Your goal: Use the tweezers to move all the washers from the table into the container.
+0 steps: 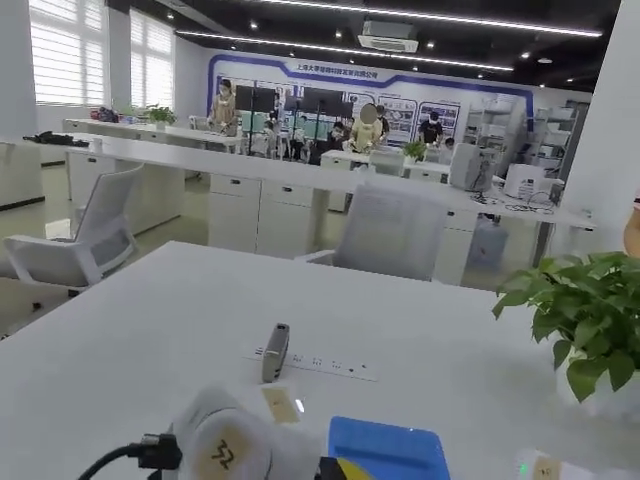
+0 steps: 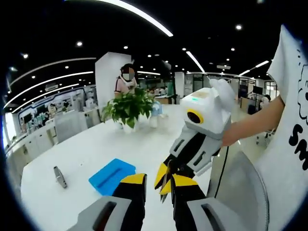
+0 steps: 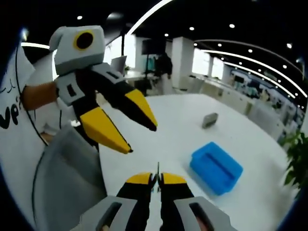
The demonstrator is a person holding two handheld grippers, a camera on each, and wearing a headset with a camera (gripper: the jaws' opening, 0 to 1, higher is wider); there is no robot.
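Observation:
My right gripper (image 3: 157, 179) is shut on thin metal tweezers (image 3: 158, 169) that stick out between its yellow tips. My left gripper (image 3: 142, 139) hangs open just ahead of it, up and to the left, holding nothing. In the left gripper view, my left gripper (image 2: 159, 181) has its jaws apart, and the right gripper (image 2: 165, 180) points at that gap with the tweezers (image 2: 162, 192). The blue container (image 3: 215, 166) (image 2: 111, 175) (image 1: 385, 447) lies on the white table (image 1: 150, 330). The white back of a gripper (image 1: 222, 443) shows at the head view's bottom edge.
A small grey block (image 1: 275, 351) (image 3: 210, 119) (image 2: 60, 176) lies by a socket strip (image 1: 330, 362) set in the table. A potted plant (image 1: 590, 310) stands at the right. A grey chair back (image 3: 67, 183) is close under the grippers. People work at far desks.

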